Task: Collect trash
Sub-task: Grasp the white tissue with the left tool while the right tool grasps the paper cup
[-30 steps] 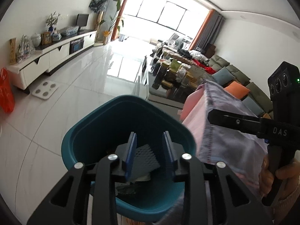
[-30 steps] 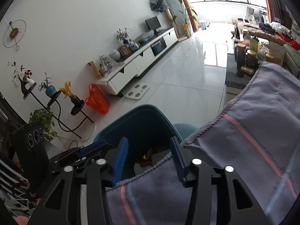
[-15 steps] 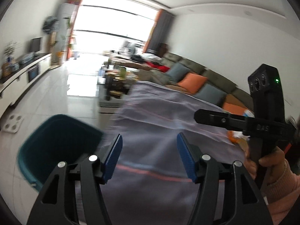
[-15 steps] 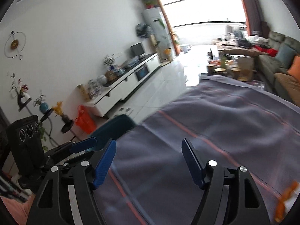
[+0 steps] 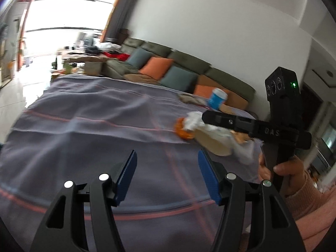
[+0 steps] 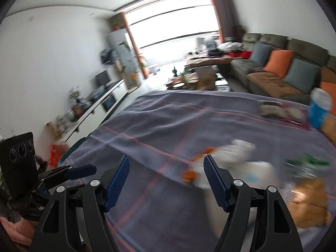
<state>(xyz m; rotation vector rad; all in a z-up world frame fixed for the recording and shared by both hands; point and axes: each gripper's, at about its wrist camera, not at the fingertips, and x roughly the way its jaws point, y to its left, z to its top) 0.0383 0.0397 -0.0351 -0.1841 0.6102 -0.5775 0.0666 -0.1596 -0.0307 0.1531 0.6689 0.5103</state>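
My left gripper (image 5: 167,157) is open and holds nothing; it hovers over a grey-purple tablecloth (image 5: 94,121) with pink stripes. A trash pile lies ahead to its right: crumpled white tissue (image 5: 194,120), orange peel (image 5: 181,131) and a cream wrapper (image 5: 212,143). My right gripper (image 6: 167,163) is open too, with nothing between its fingers. Just beyond its right finger lie the white tissue (image 6: 241,148), orange bits (image 6: 189,175), a green wrapper (image 6: 306,163) and brown paper (image 6: 310,201). The teal bin's rim (image 6: 73,147) peeks past the table's left edge.
A blue and white cup (image 6: 319,113) stands at the table's far right beside a flat packet (image 6: 273,109). A sofa with orange and blue cushions (image 5: 168,71) runs behind the table. A hand (image 5: 281,168) holds the right gripper's handle. A TV cabinet (image 6: 100,105) lines the left wall.
Both grippers have swung away from the teal bin to the right, over the cloth-covered table, and their jaws stand wider. The trash pile has come into view.
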